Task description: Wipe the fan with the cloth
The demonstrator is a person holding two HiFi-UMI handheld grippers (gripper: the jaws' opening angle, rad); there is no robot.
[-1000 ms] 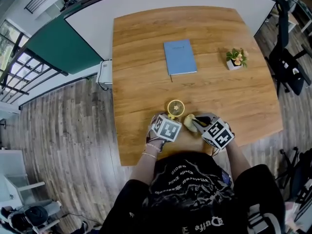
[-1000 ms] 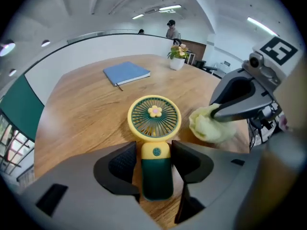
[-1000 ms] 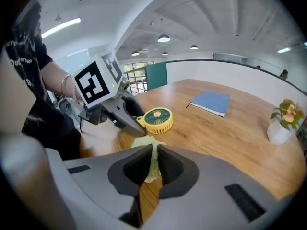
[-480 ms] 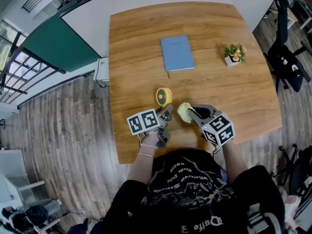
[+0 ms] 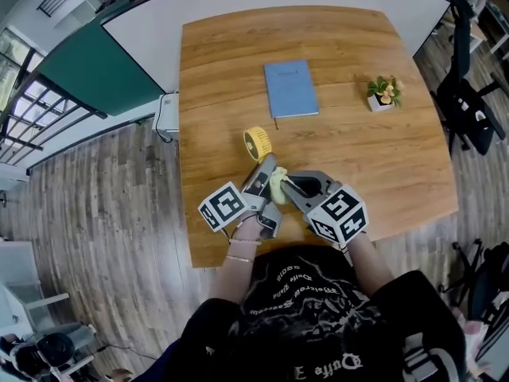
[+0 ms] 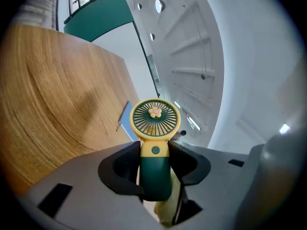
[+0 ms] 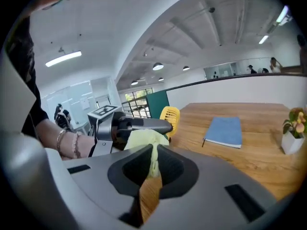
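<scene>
A small hand fan with a yellow head (image 6: pixel 155 120) and a dark green handle (image 6: pixel 154 176) is held off the table (image 5: pixel 238 70). My left gripper (image 6: pixel 154 159) is shut on the handle, having closed on it within the last second. In the head view the fan head (image 5: pixel 256 143) sticks out beyond the left gripper (image 5: pixel 264 173). My right gripper (image 7: pixel 152 159) is shut on a pale yellow cloth (image 7: pixel 144 140). The cloth (image 5: pixel 277 185) sits against the left gripper's jaws, just below the fan head. The handle is hidden in the head view.
A blue notebook (image 5: pixel 291 89) lies mid-table and a small potted plant (image 5: pixel 382 92) stands at the right. The table's near edge runs just under my hands, with wooden floor (image 5: pixel 119 213) to the left.
The fan has risen off the table in the left gripper, which rolled over. The right gripper with the cloth rose and moved left until the cloth met the left gripper.
</scene>
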